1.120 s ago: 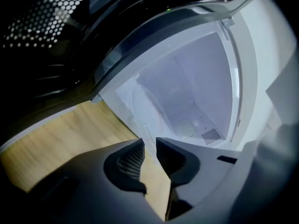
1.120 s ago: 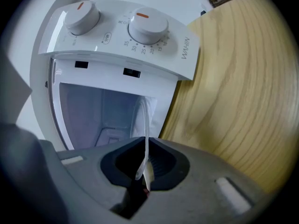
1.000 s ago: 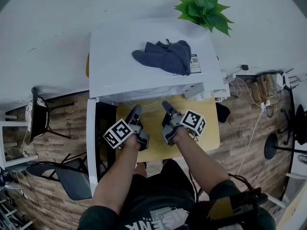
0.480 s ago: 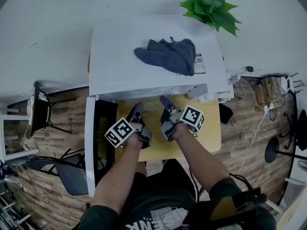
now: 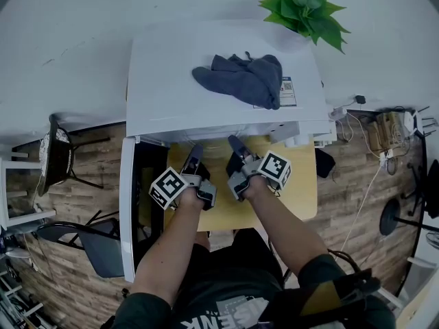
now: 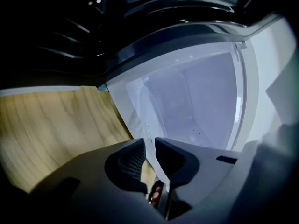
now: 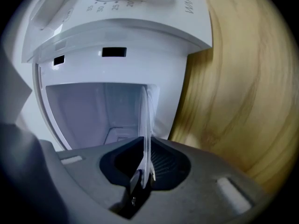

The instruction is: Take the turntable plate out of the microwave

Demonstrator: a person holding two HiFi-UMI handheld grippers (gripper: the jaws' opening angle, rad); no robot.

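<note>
The white microwave (image 5: 206,81) stands on a wooden table (image 5: 291,190), its door (image 5: 127,204) swung open to the left. The clear glass turntable plate (image 6: 148,135) shows edge-on at the mouth of the pale cavity (image 6: 201,92). My left gripper (image 6: 149,146) holds its rim between both pads, the jaws having just closed on it. In the right gripper view the plate (image 7: 145,118) rises as a thin glass edge, with my right gripper (image 7: 145,146) also just closed on it. From the head view the left gripper (image 5: 194,155) and right gripper (image 5: 235,146) reach side by side under the microwave's front edge.
A dark blue cloth (image 5: 240,77) lies on top of the microwave, and a green plant (image 5: 305,9) stands behind it. The dial panel (image 7: 117,8) sits right of the cavity. Chairs (image 5: 62,163) stand on the floor at the left, cables (image 5: 363,125) at the right.
Both grippers keep their place at the microwave's mouth. Only the head camera has shifted slightly.
</note>
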